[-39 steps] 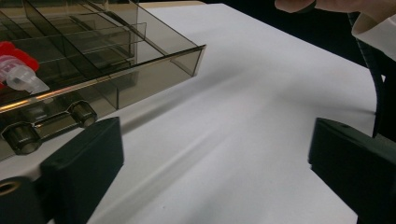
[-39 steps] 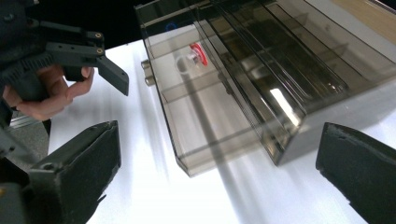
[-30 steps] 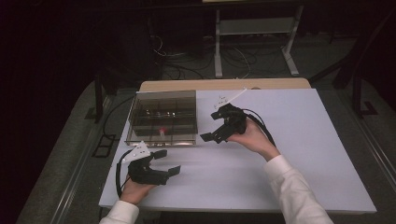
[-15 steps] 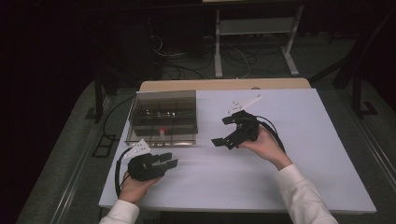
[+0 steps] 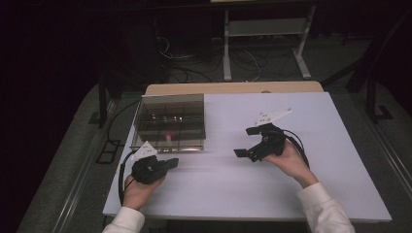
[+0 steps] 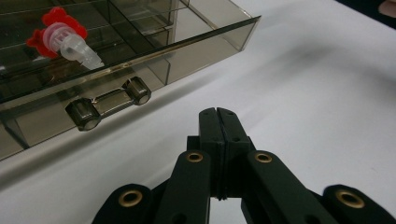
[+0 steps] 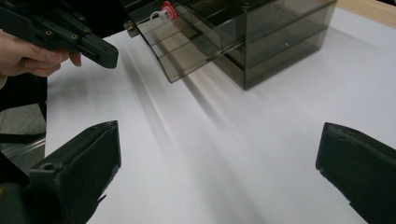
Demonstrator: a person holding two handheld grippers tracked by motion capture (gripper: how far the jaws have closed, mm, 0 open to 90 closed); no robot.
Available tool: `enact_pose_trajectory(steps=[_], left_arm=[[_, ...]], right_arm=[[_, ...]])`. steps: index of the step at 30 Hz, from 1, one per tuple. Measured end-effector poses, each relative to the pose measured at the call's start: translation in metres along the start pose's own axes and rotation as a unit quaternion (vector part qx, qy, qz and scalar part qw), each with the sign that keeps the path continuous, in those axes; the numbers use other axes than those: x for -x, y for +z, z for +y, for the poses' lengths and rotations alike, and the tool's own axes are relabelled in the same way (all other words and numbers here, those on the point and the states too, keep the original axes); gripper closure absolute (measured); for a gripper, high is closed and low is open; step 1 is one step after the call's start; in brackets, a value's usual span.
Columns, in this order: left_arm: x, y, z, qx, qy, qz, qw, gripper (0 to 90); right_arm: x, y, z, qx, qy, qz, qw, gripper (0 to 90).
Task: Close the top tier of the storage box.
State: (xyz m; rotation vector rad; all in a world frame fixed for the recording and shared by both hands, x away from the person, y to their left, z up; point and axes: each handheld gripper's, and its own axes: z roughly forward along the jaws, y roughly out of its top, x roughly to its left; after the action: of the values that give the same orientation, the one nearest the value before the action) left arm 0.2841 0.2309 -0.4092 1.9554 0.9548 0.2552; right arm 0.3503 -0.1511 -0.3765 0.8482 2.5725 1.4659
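Observation:
A smoky see-through drawer box stands at the table's back left, its top drawer pulled out, handle facing me. A small clear piece with a red cap lies in that drawer and appears as a red speck from above. My left gripper lies low in front of the drawer; its jaws have just been closing and now meet with nothing between them, a little short of the handle. My right gripper hovers to the right of the box, jaws wide and empty.
The white table top spreads bare between and in front of both hands. A cable loops from the left gripper near the table's left edge. Behind the table are floor cables and a metal frame.
The left gripper's jaws went from wide apart to shut, empty. The right hand drew away from the box, to the right and nearer the person, jaws still apart.

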Motion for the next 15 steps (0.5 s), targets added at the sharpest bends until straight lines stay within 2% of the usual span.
enact_pose_trajectory(steps=[15], left_arm=[[-0.004, 0.01, 0.01, -0.033, -0.001, 0.016, 0.9993, 89.1]], right_arm=[[0.005, -0.035, -0.034, 0.027, 0.026, -0.03, 0.9988, 0.4]])
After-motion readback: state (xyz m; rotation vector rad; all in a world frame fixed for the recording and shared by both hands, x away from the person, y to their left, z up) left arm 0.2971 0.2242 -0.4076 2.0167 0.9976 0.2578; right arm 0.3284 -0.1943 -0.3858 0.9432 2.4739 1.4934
